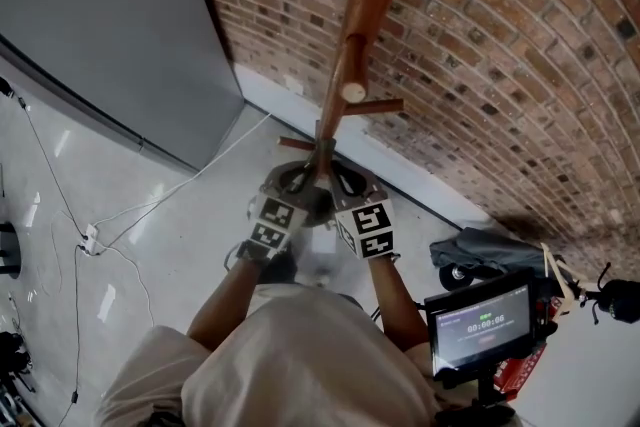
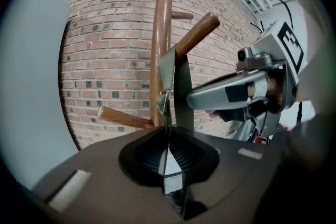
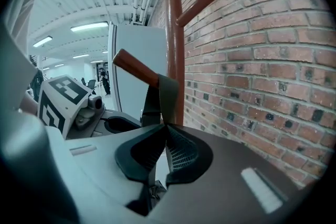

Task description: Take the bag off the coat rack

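Observation:
A wooden coat rack (image 1: 372, 5) stands against the brick wall. A grey-green bag strap (image 2: 178, 78) loops over one slanted peg (image 2: 197, 33). My left gripper (image 2: 167, 128) is shut on the strap's left run just below the peg. My right gripper (image 3: 164, 131) is shut on the strap (image 3: 160, 94) under the same peg (image 3: 134, 67). In the head view the left gripper (image 1: 300, 177) and the right gripper (image 1: 345, 180) sit side by side at the pole, jaws pointing up. The bag's body hangs below them, mostly hidden by the grippers.
A brick wall (image 1: 480, 65) runs behind the rack, and a grey panel (image 1: 100, 25) stands to its left. Cables (image 1: 90, 240) lie on the pale floor. A stand with a screen (image 1: 480, 320) and a dark bundle (image 1: 485, 250) are at the right.

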Demonstrator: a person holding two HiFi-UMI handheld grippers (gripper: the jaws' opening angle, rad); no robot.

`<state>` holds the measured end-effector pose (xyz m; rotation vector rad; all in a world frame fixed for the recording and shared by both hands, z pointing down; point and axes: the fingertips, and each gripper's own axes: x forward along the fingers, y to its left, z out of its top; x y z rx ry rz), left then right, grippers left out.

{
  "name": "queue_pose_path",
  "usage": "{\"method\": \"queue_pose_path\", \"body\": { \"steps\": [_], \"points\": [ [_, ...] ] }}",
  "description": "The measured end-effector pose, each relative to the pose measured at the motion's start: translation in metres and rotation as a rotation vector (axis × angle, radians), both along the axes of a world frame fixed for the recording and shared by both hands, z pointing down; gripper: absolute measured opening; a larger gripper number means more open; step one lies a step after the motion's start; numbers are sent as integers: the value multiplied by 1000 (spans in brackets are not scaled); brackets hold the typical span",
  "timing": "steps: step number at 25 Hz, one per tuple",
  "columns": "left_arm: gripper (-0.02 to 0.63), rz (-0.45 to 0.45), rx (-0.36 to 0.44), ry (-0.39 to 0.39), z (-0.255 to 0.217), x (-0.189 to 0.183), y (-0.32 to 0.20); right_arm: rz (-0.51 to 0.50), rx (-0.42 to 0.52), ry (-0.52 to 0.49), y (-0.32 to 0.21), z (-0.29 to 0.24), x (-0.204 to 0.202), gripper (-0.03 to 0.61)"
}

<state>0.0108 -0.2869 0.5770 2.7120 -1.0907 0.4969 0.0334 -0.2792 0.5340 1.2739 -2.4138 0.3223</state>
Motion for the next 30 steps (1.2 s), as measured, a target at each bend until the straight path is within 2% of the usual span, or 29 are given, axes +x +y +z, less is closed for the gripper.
{"method": "queue_pose_path", "body": {
  "steps": [7,12,19,24,30],
  "points": [
    [17,1,-69,44,-2,-3,5,-6,-63,-92,3,-4,10,6],
    [15,0,-88,65,-5,-6,10,-12,-74,-134,7,-9,15,6],
    [15,-13,-72,73,-20,-13,15,-32,-54,-184,12,-25,22,6],
    [15,-34,-71,106,-39,-15,17,-40,-32,-211,18,-42,26,6],
    [15,-38,-32,131,-69,-17,24,-69,18,-236,28,-70,27,6]
  ]
}}
